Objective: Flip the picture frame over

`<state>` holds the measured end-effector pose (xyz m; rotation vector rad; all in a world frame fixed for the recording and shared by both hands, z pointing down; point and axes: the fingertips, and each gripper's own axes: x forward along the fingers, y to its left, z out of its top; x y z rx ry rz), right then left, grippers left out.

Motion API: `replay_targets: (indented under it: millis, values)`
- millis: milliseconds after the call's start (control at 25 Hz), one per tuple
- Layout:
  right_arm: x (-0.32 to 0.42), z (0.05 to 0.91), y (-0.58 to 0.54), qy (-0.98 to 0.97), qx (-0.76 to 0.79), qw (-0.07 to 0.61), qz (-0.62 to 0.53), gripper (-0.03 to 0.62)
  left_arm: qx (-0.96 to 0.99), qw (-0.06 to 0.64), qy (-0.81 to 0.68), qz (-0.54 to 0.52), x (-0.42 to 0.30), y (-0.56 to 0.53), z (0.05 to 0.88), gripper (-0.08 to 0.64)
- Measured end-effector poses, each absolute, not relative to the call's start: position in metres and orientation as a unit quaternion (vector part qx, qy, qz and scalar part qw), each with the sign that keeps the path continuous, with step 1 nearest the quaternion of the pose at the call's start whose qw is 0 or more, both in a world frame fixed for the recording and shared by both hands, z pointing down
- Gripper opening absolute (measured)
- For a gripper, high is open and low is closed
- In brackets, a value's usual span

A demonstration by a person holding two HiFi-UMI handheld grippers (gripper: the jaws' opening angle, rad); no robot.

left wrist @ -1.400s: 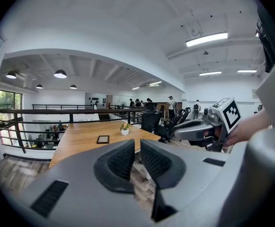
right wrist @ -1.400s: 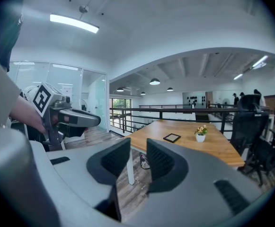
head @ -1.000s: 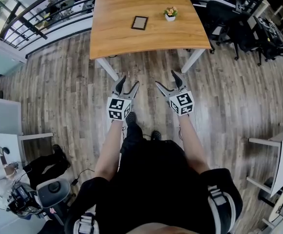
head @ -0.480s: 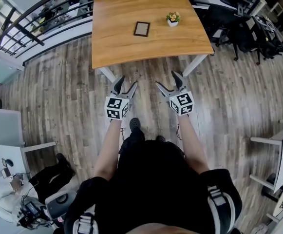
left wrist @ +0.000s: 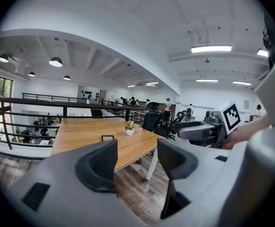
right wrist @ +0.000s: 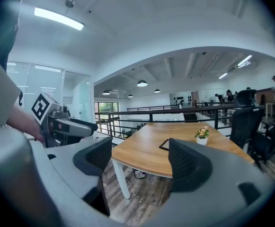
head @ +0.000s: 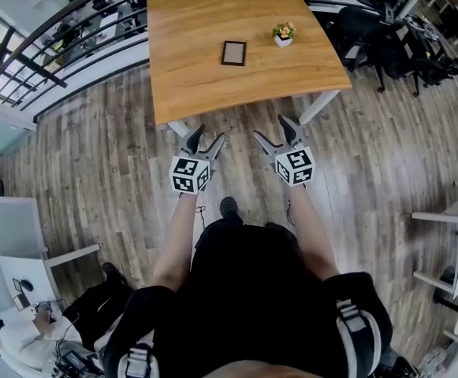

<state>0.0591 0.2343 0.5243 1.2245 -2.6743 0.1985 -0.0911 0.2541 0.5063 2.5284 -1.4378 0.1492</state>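
The worktop (head: pixel 205 85) now sits nearer, bearing one picture frame (head: pixel 233 53) and one potted flower (head: pixel 283 34); two tongs, left (head: pixel 206 135) and right (head: pixel 271 130), gape released, empty.

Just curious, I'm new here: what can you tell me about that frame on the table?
The frame is small and rectangular, a dark border around a paler centre. It lies flat near the middle of the wooden table, left of a potted flower and apart from it. Only the table touches it.

Wood-plank floor (head: pixel 94 172), black railing (left wrist: pixel 42 100), perhaps office chairs (head: pixel 363 26) beyond.
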Motion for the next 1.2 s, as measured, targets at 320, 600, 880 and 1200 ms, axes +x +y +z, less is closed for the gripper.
replay_targets:
  millis: [320,600,880,1200]
  values:
    - [0.03,0.524,0.215,-0.897,0.425,0.101,0.059,0.36,0.871,0.105,-0.476,0.054,-0.119,0.234,0.506,0.265]
    - [0.013,0.524,0.203,-0.895,0.43,0.102,0.061,0.353,0.872,0.105,-0.474,0.06,-0.14,0.217,0.507,0.265]
    - [0.028,0.534,0.182,-0.888,0.44,0.097,0.088,0.342,0.874,0.114,-0.467,0.073,-0.128,0.197,0.513,0.265]
    - [0.05,0.551,0.128,-0.892,0.428,0.092,0.116,0.331,0.862,0.127,-0.483,0.088,-0.111,0.15,0.527,0.265]
